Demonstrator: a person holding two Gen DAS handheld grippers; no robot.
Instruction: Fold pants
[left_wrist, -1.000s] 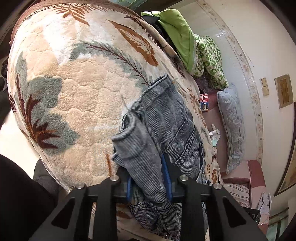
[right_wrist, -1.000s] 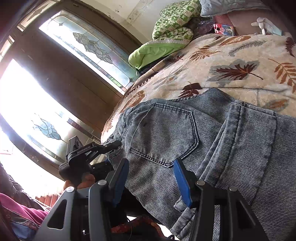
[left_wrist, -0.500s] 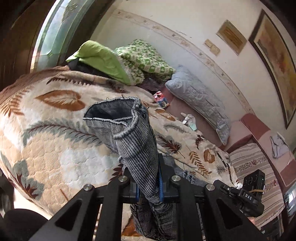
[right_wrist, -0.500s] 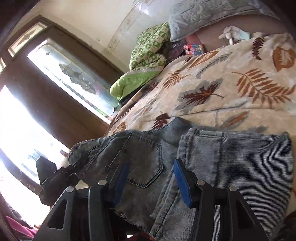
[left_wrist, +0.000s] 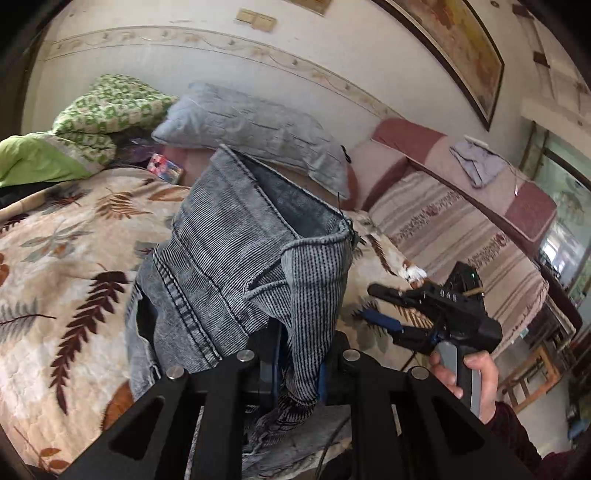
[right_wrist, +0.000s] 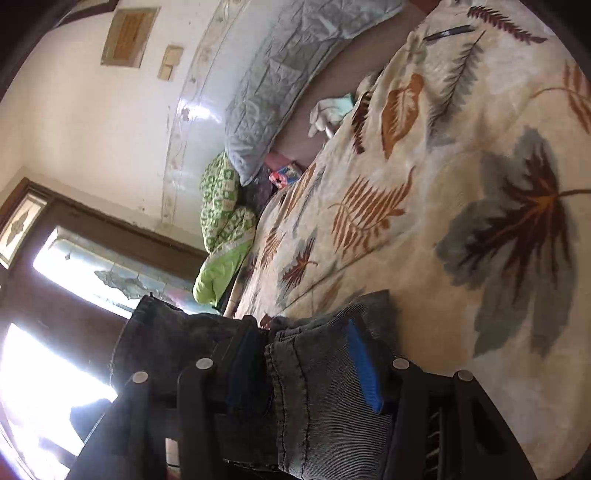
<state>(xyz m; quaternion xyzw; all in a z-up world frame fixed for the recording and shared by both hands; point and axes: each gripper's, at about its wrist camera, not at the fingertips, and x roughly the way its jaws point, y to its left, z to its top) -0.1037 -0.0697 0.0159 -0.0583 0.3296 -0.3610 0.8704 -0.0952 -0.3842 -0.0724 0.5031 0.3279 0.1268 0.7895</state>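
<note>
The grey-blue denim pants (left_wrist: 236, 258) hang bunched over a leaf-patterned blanket (left_wrist: 55, 258) on the bed. My left gripper (left_wrist: 299, 362) is shut on a fold of the pants and holds it lifted off the blanket. In the left wrist view my right gripper (left_wrist: 384, 306) is to the right, held in a hand, with its blue-padded fingers spread and nothing between the tips. In the right wrist view the right gripper (right_wrist: 306, 354) stands wide apart with the pants (right_wrist: 314, 398) lying between its blue pads (right_wrist: 364, 365), not clamped.
A grey pillow (left_wrist: 251, 129) and green quilts (left_wrist: 103, 107) lie at the head of the bed. A striped sofa (left_wrist: 461, 229) stands to the right. A small red box (left_wrist: 164, 168) sits by the pillow. A bright window (right_wrist: 55, 350) is at the left.
My left gripper has lifted and swung the held pants fold up and towards the right. The right gripper has slid along the pants towards their edge, still open. Both views have rotated.
</note>
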